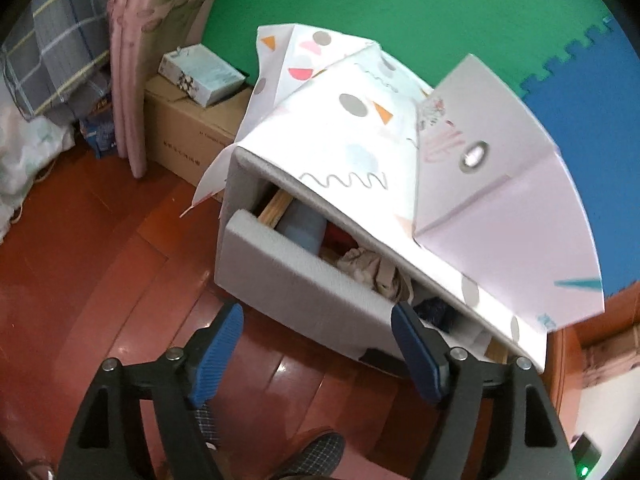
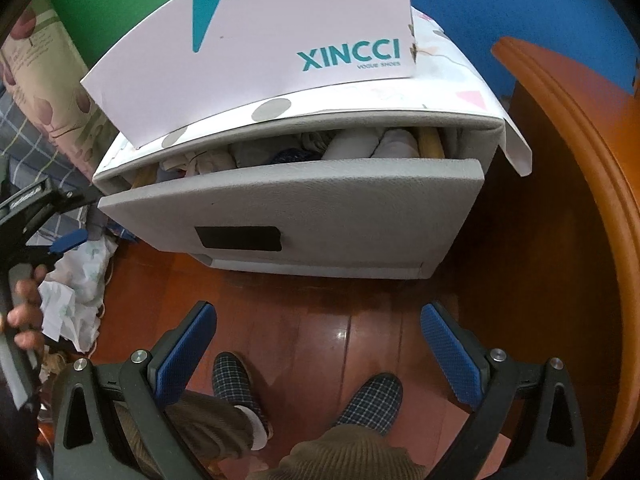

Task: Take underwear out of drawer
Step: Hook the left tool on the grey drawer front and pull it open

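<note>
Here the red-brown wooden floor [image 2: 320, 320] fills the lower part of both views, and behind it a wall of green foam mat [image 1: 400, 0] joins a blue foam mat [image 1: 600, 120] along a toothed seam. On the floor stands a small grey cabinet [image 2: 460, 248] with a patterned paper sheet [image 1: 340, 128] draped over its top. A pale pink shoe box lid [image 2: 260, 60], printed with the word XINCCI, lies on that sheet and overhangs the front. The cabinet's drawer [image 2: 300, 200] is pulled partly out, its grey front bearing a black rectangular patch. Inside it, folded and rolled underwear [image 2: 352, 146] sits in a row: grey and white rolls toward one end, a dark blue piece in the middle, crumpled beige cloth toward the other end. An orange-brown wooden furniture edge [image 2: 580, 160] rises beside the cabinet. On the far side a cardboard box [image 1: 188, 136] rests on the floor by a pink curtain [image 1: 132, 60].

The left gripper [image 1: 318, 316] hovers at the drawer's front, its jaws spread wide with nothing between them; one blue pad [image 1: 416, 348] is at the drawer's top edge. The right gripper [image 2: 318, 316] hangs over the floor in front of the drawer, jaws likewise spread and empty. Below it, two checked slippers [image 2: 236, 384] show.
</note>
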{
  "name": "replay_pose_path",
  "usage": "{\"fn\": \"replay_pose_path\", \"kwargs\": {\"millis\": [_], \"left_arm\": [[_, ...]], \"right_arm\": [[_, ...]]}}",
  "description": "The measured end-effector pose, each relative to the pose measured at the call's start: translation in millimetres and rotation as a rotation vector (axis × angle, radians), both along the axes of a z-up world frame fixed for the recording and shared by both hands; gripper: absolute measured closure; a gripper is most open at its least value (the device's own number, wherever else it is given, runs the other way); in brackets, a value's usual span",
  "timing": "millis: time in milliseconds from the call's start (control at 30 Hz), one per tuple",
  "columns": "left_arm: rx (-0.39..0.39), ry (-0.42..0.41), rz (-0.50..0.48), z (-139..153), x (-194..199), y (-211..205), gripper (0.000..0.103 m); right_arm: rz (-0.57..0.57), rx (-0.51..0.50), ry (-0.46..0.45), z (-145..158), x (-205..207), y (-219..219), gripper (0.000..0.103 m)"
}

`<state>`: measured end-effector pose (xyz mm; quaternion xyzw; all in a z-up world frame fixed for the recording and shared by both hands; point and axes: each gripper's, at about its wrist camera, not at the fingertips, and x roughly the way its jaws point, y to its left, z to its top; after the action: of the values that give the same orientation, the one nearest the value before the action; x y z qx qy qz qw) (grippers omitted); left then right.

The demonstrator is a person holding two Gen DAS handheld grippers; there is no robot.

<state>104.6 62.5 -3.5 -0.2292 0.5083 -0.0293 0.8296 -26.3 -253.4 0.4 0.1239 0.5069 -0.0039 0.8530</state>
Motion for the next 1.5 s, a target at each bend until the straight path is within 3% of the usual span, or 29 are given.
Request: {"fn": "replay_pose_path", "kwargs": {"millis": [400, 800, 1067, 1367, 1500], "left_arm": [[-0.021, 0.109, 0.045, -36.9, 38.4, -6.2, 0.023], [0.015, 0.138, 0.062, -56.1, 53.9, -3.7, 0.014], [0.058, 0.148, 0.023, -56.0, 40.6, 0.0, 0.011], [0.077, 0.208, -0.026, -59.8, -4.2, 14.5, 0.008], [0.098, 0.211, -0.030, -60.7, -24.9, 20.9, 0.008]], "right_arm": [[0.010, -0.007, 0.012, -1.8, 1.6, 2.4, 0.002], [0.009, -0.025, 0.018, -1.7, 1.3, 4.7, 0.002], [0.012, -0.043, 0.008, 2.0, 1.3, 6.5, 0.002], [0.032, -0.056, -0.094, 18.4, -7.0, 6.3, 0.002], [0.038, -0.075, -0.100, 23.9, -6.8, 8.8, 0.002]]}}
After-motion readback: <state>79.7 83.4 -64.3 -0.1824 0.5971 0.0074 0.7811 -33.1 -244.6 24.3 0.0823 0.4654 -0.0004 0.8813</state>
